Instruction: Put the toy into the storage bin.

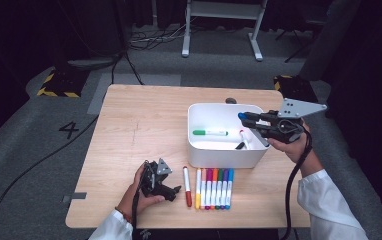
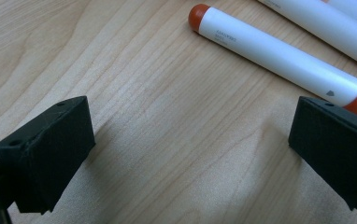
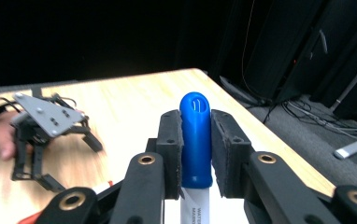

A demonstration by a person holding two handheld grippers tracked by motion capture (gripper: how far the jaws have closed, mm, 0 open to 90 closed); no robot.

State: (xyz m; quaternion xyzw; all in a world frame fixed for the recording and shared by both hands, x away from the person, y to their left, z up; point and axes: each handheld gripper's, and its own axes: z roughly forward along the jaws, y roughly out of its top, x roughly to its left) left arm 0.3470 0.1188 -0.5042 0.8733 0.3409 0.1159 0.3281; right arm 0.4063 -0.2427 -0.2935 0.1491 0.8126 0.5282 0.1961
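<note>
My right gripper [image 1: 247, 119] hovers over the white bin [image 1: 219, 157], shut on a blue-capped white marker [image 1: 241, 116]. In the right gripper view the blue cap [image 3: 195, 121] is pinched between the two pads [image 3: 171, 140]. A green-capped marker [image 1: 210, 133] and a second white marker [image 1: 242, 140] lie inside the bin. My left gripper [image 1: 173, 192] rests low at the table's front, open, right beside a red-capped marker [image 1: 187, 186]. In the left gripper view the jaws stand wide apart on bare wood, with the red marker [image 2: 279, 58] lying just beyond them and its cap touching the right jaw.
A tidy row of several coloured markers [image 1: 214, 188] lies in front of the bin, right of the red one. The wooden table [image 1: 139, 125] has bare room on its left half. Cables and a desk frame [image 1: 219, 20] are on the floor beyond.
</note>
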